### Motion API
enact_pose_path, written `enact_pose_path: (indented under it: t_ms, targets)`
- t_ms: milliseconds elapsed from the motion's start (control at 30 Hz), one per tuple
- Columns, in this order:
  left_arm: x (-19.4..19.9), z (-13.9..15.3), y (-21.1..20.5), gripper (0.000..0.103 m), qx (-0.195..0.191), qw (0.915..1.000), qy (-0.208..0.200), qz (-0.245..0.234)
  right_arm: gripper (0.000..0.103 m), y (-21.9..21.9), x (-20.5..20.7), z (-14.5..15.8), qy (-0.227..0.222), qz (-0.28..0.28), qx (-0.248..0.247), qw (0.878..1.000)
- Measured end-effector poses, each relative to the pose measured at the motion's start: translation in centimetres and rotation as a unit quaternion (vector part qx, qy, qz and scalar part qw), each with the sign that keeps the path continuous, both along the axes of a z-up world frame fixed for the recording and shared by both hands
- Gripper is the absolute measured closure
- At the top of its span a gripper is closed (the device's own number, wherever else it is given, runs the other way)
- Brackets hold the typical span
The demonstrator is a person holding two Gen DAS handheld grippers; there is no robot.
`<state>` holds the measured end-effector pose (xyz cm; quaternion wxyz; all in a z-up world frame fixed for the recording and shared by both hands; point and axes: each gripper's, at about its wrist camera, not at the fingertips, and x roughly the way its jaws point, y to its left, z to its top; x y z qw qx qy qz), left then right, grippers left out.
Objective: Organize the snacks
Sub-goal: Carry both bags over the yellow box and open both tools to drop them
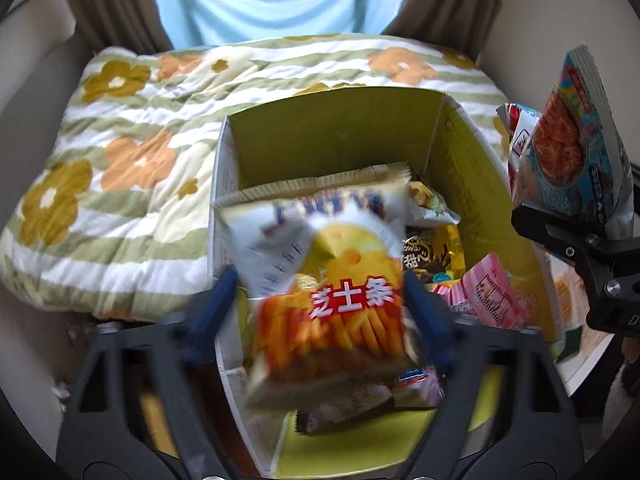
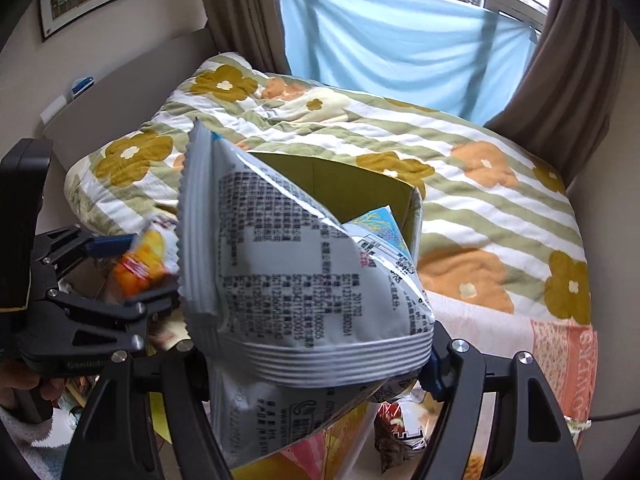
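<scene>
Mid-load, 2 bags in play. Left gripper (image 1: 320, 296) clamped on cheese-stick bag (image 1: 328, 304), hanging over the box (image 1: 476, 168), blurred. Right gripper (image 2: 316, 360) clamped on silver bag (image 2: 296, 264), held up just beside the box's right wall. Box already part full of packets (image 1: 480, 292), sitting by the quilt (image 1: 132, 140). Next, likely: lower cheese-stick bag into the free back space, release, then bring silver bag over the rim.

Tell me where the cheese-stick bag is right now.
The cheese-stick bag sits low and central in the left wrist view, between the left claw's blue fingers, over the near end of the yellow box, above the other snacks.
</scene>
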<state>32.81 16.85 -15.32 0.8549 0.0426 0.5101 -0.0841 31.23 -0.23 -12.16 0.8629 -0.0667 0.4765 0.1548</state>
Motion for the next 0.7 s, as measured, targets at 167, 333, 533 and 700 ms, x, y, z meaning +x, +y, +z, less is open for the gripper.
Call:
enact_pose_path:
  t_ms: [167, 333, 533, 700]
  targets:
    - [-0.9, 0.4, -0.1, 0.000, 0.001, 0.9998, -0.019, -0.008, 0.033, -0.6, 0.4, 0.0, 0.009, -0.016, 0.004, 1.000]
    - [-1.7, 0.3, 1.0, 0.000, -0.021, 0.9997, -0.007, 0.013, 0.033, -0.4, 1.1, -0.4, 0.020, -0.013, 0.003, 1.000]
    - [-3.0, 0.4, 2.6, 0.000, -0.044, 0.9981, -0.001, 0.044, 0.018, 0.3, 1.9, -0.9, 0.018, -0.012, -0.004, 1.000]
    - [-4.0, 0.7, 3.7, 0.000, -0.041, 0.9968, -0.004, 0.068, 0.001, 1.1, 1.8, -0.3, -0.004, 0.018, 0.019, 1.000]
